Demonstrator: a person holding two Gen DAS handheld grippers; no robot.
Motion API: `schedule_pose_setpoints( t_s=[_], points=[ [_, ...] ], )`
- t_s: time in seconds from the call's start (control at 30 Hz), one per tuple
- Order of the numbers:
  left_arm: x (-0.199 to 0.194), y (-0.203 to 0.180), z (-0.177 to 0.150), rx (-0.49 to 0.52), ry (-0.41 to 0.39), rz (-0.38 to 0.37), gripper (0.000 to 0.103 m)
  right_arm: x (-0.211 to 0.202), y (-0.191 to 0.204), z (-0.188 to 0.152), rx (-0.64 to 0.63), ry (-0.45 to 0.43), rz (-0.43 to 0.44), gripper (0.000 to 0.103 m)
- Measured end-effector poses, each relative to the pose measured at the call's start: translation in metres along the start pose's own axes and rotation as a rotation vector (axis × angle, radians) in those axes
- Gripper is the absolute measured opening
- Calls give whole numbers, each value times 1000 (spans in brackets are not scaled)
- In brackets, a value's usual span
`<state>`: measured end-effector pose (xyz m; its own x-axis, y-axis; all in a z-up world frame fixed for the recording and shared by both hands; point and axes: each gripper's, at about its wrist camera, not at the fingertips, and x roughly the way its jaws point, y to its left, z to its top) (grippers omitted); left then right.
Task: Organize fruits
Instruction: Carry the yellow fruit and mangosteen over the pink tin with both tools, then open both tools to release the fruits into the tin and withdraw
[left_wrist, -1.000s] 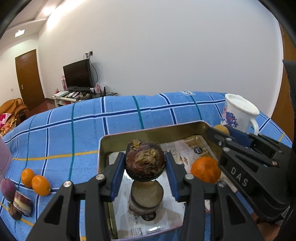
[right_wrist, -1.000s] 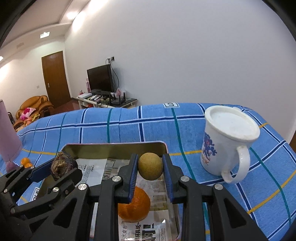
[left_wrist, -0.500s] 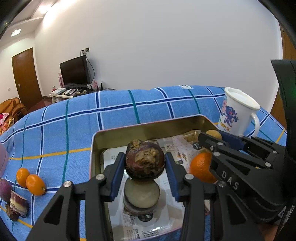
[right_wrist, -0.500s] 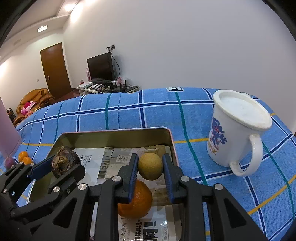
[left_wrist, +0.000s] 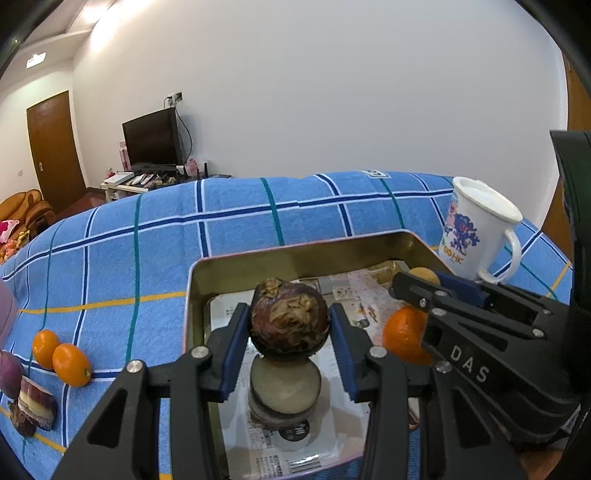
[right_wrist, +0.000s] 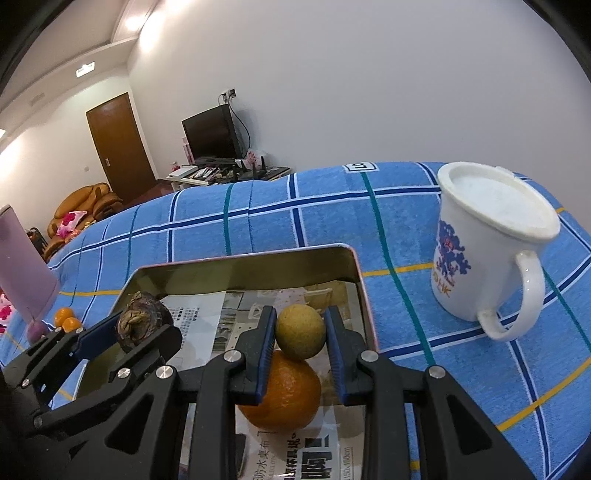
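The left gripper (left_wrist: 290, 341) clamps a dark, crusted purple fruit (left_wrist: 289, 323) above the metal tin (left_wrist: 258, 258); its frame hides the tin's near edge. Under that fruit lies a pale cut slice (left_wrist: 284, 384), its kind hard to tell. The right gripper (right_wrist: 300, 343) pinches a small yellow-green fruit (right_wrist: 300, 331) over the one orange (right_wrist: 284, 395) in the tin, which it partly covers. The tin's floor is lined with printed paper (right_wrist: 207, 321). On the cloth far left sit two small oranges (left_wrist: 61, 356); beside them are purple pieces (left_wrist: 29, 402), cut off by the frame. One white mug (right_wrist: 487, 243) stands right of the tin. Everything rests on a blue checked cloth (left_wrist: 147, 258). Beyond are a white wall, a television (left_wrist: 151, 138), a brown door (right_wrist: 118, 147) and an orange sofa (right_wrist: 81, 203).
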<state>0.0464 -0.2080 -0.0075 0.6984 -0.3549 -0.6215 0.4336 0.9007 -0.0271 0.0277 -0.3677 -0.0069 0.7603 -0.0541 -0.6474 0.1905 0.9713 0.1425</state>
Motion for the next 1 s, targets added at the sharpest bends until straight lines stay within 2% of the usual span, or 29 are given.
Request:
schedule_pose_setpoints(
  t_s=[0.1,0.2,0.27,0.33,0.37,0.43,0.47,0.5,0.6,0.7,1.0],
  points=[
    [0,0,0,-1,0,0,45,-1,0,0,10,2,5,30],
    [0,0,0,1,2,2,46,-4,-4,1,31,-11,18,38],
    [-1,-2,0,10,3,7,47,-6,-7,3,56,-25,66,59],
    [-3,-4,0,15,-8,12,47,-10,-8,4,73,-45,106,70],
    [-5,-5,0,21,-20,16,48,-14,-6,5,64,-66,95,70],
    [-8,-9,-2,29,-36,30,62,-22,-4,5,49,-113,70,70],
    [-11,-10,-2,30,-50,48,76,-27,-4,6,47,-144,62,70],
    [-13,-10,-3,29,-61,58,84,-31,-4,6,50,-167,60,71],
    [-20,-10,-5,27,-102,67,99,-39,-10,7,74,-224,44,76],
    [-26,-10,-5,30,-132,80,103,-41,-16,7,97,-240,28,79],
    [-38,1,-7,1,-179,100,103,-50,-15,3,86,-293,-39,79]
  ],
)
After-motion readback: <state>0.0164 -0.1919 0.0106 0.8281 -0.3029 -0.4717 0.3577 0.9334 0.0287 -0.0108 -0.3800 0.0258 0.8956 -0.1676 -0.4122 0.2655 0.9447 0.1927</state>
